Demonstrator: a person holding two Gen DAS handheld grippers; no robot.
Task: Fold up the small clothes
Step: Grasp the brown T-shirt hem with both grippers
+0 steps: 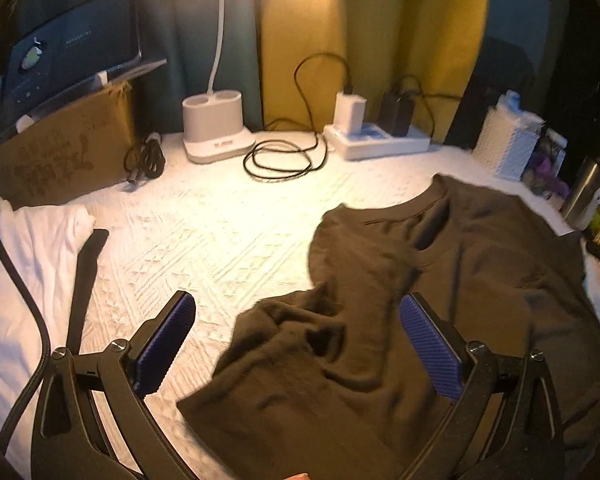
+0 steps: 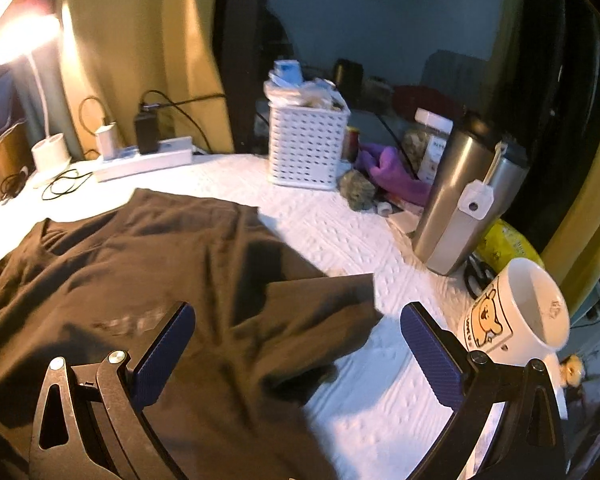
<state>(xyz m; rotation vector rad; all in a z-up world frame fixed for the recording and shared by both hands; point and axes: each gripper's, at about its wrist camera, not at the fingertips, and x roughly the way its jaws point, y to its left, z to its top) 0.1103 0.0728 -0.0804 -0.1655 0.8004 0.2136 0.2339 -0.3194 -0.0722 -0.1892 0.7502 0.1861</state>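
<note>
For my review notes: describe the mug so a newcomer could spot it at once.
Start at the white quilted tabletop and go to its right edge, past the steel tumbler. The mug is beside it, white, the only item with a yellow cartoon bear.

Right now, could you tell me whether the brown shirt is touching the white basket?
Apart. The right wrist view shows bare white cloth between the far edge of the brown shirt and the foot of the white basket.
</note>
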